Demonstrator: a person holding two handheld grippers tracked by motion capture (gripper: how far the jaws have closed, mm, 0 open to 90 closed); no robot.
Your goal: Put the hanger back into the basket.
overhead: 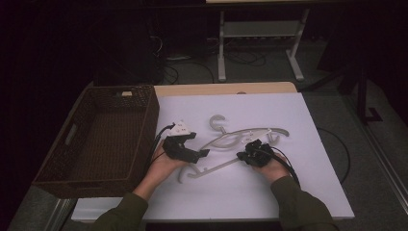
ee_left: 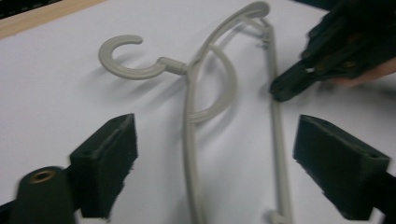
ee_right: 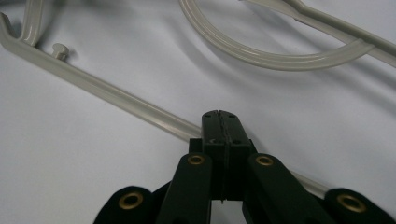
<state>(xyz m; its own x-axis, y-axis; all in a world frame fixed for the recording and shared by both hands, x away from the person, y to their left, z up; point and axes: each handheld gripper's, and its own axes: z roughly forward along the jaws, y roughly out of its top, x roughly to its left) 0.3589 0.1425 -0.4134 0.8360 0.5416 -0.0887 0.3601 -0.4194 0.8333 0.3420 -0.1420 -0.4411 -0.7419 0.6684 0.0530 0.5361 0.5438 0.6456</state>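
A pale grey plastic hanger (overhead: 226,139) lies flat on the white tabletop (overhead: 250,192), its hook (overhead: 217,122) pointing toward the far side. My left gripper (overhead: 199,155) is at the hanger's left end, jaws open. In the left gripper view both hanger rails (ee_left: 190,140) run between the spread jaws of the left gripper (ee_left: 215,123), untouched by the pads. My right gripper (overhead: 243,156) is shut, and its tip rests on the hanger's straight bottom bar (ee_right: 116,95). Its closed jaws (ee_right: 220,116) cover that part of the bar. It also shows as a dark tip (ee_left: 280,91) against the bar.
A dark woven basket (overhead: 144,125) with nothing in it stands at the table's left, close behind the left hand. The table's wooden back edge (overhead: 226,89) runs behind the white sheet. Beyond are a desk frame (overhead: 221,53) and floor cables.
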